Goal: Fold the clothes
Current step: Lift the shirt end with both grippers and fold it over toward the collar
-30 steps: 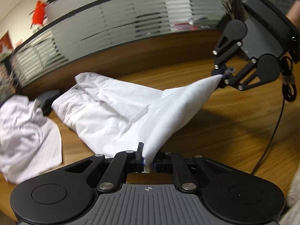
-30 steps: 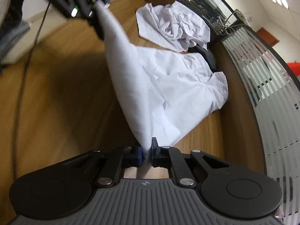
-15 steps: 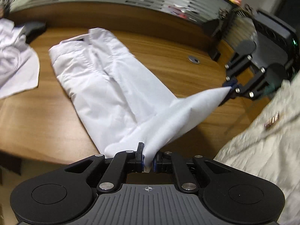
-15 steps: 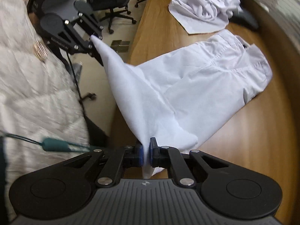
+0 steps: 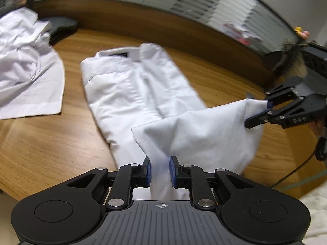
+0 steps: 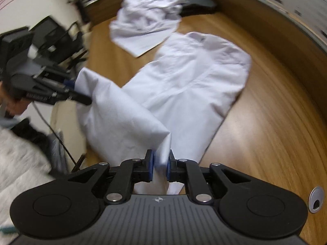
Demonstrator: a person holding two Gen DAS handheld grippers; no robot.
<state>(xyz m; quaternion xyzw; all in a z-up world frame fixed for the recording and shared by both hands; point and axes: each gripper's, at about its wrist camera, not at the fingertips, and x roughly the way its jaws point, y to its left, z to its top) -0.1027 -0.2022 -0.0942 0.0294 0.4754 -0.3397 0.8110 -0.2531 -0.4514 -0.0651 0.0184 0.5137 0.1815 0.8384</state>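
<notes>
A white shirt (image 5: 130, 94) lies lengthwise on the wooden table (image 5: 40, 149), collar at the far end. Its near hem is lifted and doubled back toward the collar. My left gripper (image 5: 160, 168) has one hem corner between its blue pads; the jaws are opening and the cloth sits loosely in the gap. My right gripper (image 6: 159, 165) is also opening, with the other corner (image 6: 163, 143) between its pads. Each gripper shows in the other's view: the right gripper (image 5: 265, 106) at the cloth's right tip, the left gripper (image 6: 79, 91) at its left tip.
A second, crumpled white garment (image 5: 26, 65) lies to the left, next to a dark grey object (image 5: 61, 25). A raised wooden rim with striped glass (image 5: 184, 0) bounds the far side. A cable grommet (image 6: 315, 199) sits near the right. Office chairs (image 6: 61, 40) stand beyond the table's edge.
Both grippers rolled and carried the hem in over the table toward the collar. The taut hem has gone slack and folded over. The gap between each pair of pads has widened.
</notes>
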